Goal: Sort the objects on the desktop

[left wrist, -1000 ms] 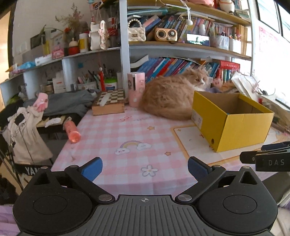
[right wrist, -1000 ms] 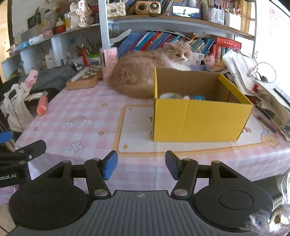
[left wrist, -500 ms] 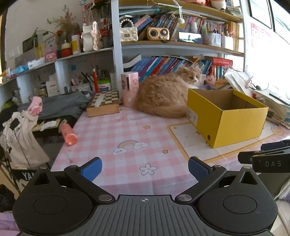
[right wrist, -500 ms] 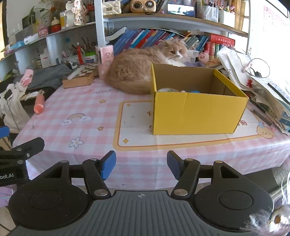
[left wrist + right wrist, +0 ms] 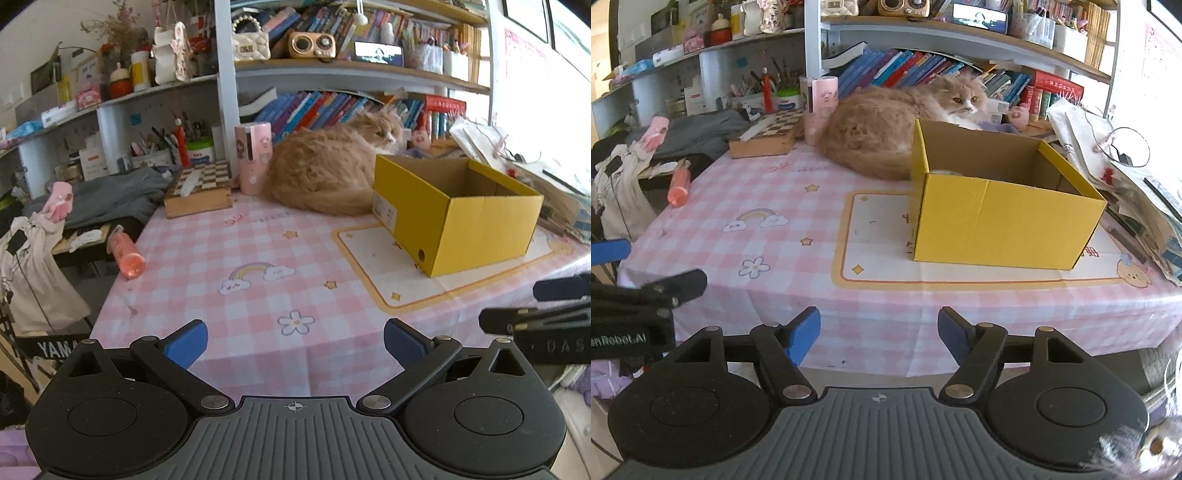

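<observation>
Both the left tongs (image 5: 295,341) and the right tongs (image 5: 879,334) are held spread and empty before the tabletop (image 5: 236,251). A pale object (image 5: 945,172) inside the yellow box (image 5: 1001,225) is shown only by the right wrist view.

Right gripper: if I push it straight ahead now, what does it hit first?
Probably the yellow box. The right gripper is open, pointing over the table's near edge; depth is unclear.

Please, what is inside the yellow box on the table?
In the right wrist view, the yellow box shows brown inner walls and a small pale thing just above its near wall. What it is cannot be told. The near wall hides the box floor.
</observation>
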Tool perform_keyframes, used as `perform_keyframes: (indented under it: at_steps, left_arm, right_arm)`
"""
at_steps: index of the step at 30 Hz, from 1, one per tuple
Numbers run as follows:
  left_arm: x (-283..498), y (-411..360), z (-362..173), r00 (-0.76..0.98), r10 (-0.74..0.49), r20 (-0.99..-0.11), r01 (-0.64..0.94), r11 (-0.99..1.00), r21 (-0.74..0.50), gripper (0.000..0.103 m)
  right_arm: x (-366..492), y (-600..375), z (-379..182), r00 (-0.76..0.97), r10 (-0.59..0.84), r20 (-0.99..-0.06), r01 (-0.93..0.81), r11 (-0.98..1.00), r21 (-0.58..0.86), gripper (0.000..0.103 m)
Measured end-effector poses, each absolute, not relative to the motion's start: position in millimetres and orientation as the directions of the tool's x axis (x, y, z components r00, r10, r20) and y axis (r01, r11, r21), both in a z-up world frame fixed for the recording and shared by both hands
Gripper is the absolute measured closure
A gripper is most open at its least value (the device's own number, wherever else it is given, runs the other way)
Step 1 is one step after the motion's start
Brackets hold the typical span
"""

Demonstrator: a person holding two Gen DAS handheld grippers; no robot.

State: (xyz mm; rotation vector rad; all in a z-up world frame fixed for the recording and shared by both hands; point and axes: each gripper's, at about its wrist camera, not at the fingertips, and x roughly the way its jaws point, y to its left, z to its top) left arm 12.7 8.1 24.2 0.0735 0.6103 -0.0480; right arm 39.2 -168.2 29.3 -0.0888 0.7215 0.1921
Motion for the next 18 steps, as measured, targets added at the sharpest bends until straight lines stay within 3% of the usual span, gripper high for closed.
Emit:
perform_keyframes:
  at_steps: [18]
  left_arm:
    - [3.0,4.2,26.4,0.82,-0.075,-0.568,0.143,0.987,0.076,0.0]
  right_arm:
    - [38.3,-171.4,28.5,0.718,0.129,-0.684,-0.15,0.988,0.03,0.031]
